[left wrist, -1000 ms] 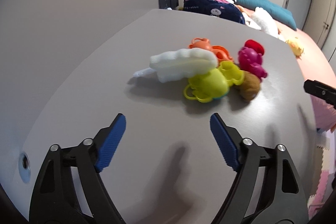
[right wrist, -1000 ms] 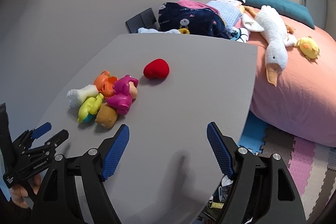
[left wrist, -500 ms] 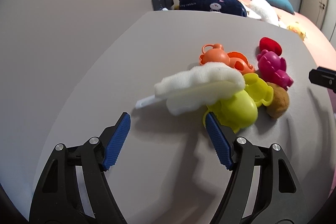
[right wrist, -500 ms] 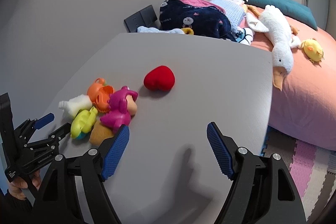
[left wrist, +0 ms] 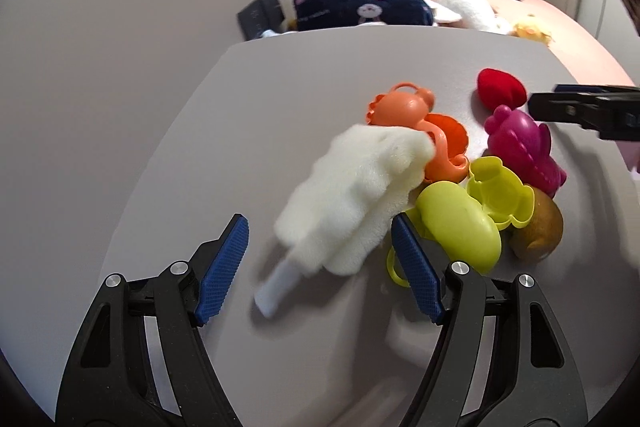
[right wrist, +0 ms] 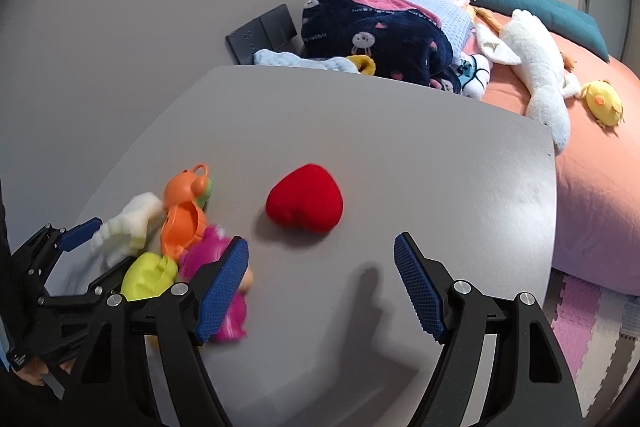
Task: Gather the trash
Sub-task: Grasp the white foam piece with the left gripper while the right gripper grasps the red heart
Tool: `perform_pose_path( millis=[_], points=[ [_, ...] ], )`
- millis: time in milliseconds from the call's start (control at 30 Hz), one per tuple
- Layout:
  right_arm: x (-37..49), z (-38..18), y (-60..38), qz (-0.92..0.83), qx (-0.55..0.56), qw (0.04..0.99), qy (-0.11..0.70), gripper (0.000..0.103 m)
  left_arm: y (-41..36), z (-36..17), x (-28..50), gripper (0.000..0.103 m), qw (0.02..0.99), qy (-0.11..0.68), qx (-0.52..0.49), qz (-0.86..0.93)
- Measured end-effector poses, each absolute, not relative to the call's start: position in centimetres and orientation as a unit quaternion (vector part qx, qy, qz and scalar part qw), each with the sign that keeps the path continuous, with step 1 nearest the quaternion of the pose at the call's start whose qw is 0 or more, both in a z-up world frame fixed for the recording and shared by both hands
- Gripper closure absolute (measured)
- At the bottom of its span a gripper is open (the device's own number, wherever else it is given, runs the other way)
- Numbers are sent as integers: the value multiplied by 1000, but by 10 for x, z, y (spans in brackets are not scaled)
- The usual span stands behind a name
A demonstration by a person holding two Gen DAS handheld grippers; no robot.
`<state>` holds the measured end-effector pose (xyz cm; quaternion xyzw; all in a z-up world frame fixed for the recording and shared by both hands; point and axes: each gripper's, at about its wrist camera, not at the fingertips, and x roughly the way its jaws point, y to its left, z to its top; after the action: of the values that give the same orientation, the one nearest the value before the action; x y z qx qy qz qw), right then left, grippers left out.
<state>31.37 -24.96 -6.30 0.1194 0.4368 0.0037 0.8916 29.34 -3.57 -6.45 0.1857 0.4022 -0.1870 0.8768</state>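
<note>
A white foam piece with a handle (left wrist: 352, 195) lies on the grey table (left wrist: 280, 87), leaning on a pile of toys: orange moulds (left wrist: 416, 119), yellow-green moulds (left wrist: 472, 215), a magenta mould (left wrist: 520, 143) and a brown ball (left wrist: 540, 227). My left gripper (left wrist: 320, 263) is open, its fingers on either side of the foam's handle end. A red plush heart (right wrist: 306, 201) lies apart from the pile. My right gripper (right wrist: 320, 287) is open and empty, just short of the heart, its left finger (right wrist: 220, 283) over the magenta mould (right wrist: 224, 307).
Beyond the table's far edge is a bed (right wrist: 592, 147) with a navy blanket (right wrist: 372, 35), a white plush goose (right wrist: 536, 75) and a yellow chick (right wrist: 604, 103). A dark wall socket (right wrist: 260, 33) sits behind the table. Foam floor mats (right wrist: 592, 315) lie at the right.
My left gripper has moved forward until the foam piece lies between its fingers. My right gripper has moved closer to the red heart and the pile.
</note>
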Motion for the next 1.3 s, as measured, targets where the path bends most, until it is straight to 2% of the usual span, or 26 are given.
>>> perform_pose_path(
  millis=[133, 233, 333, 467, 567, 1300],
  points=[
    [328, -64, -247, 0, 109, 890, 442, 32, -39, -65, 299, 51, 868, 409, 175, -218],
    [339, -65, -243, -1, 101, 887, 450, 38, -41, -65, 301, 55, 867, 410, 174, -225],
    [347, -66, -241, -5, 97, 887, 452, 40, -38, -66, 304, 60, 867, 413, 157, -233],
    [356, -70, -240, -6, 93, 881, 464, 47, -34, -68, 309, 71, 873, 416, 136, -213],
    [358, -72, -241, -11, 85, 881, 466, 55, -32, -68, 309, 73, 877, 417, 125, -203],
    [307, -44, -244, 9, 87, 888, 451, 56, -15, -34, 271, 76, 901, 401, 72, -150]
  ],
)
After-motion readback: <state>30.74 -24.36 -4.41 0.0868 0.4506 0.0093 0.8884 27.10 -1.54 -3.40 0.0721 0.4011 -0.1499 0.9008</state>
